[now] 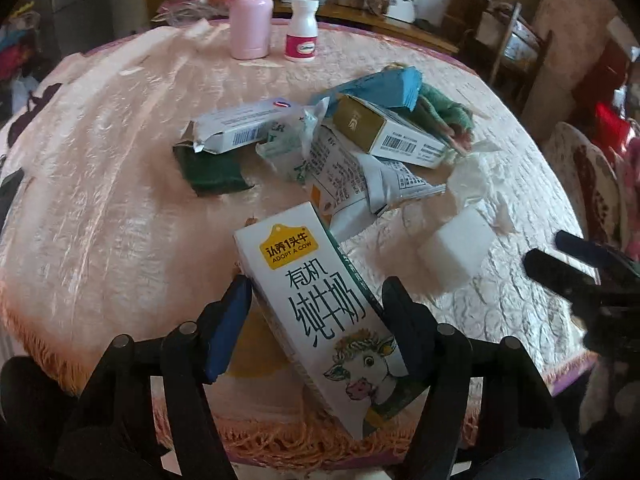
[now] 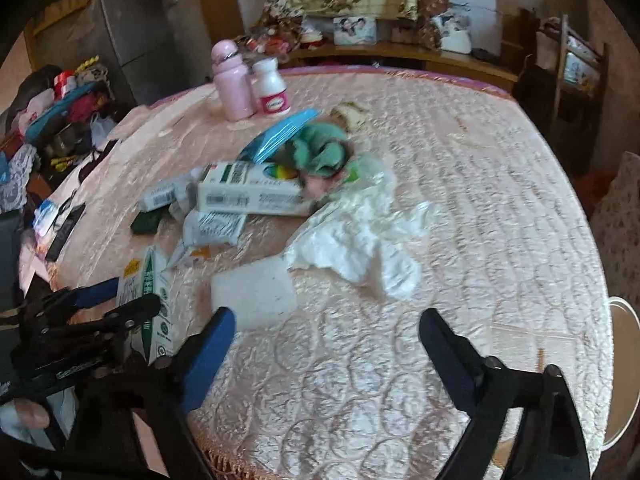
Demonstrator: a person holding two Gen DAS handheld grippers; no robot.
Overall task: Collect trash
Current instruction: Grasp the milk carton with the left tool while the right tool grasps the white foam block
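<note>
My left gripper (image 1: 316,300) is shut on a white milk carton (image 1: 320,312) with a cow drawing, at the near edge of the round table (image 1: 100,200). The carton (image 2: 150,304) and left gripper (image 2: 116,304) also show at the left of the right wrist view. My right gripper (image 2: 326,322) is open and empty above the tablecloth, just right of a white foam block (image 2: 256,292). Behind lies a trash pile: crumpled tissue (image 2: 360,232), a white-and-gold box (image 1: 392,132), foil wrappers (image 1: 360,184), a blue packet (image 1: 380,84), a green cloth (image 2: 324,152).
A pink bottle (image 1: 250,16) and a white pill bottle (image 1: 302,32) stand at the table's far side. A dark green pad (image 1: 208,168) lies left of the pile. Chairs (image 1: 516,48) and a cluttered shelf (image 2: 400,52) surround the table. My right gripper shows at the right edge (image 1: 560,256).
</note>
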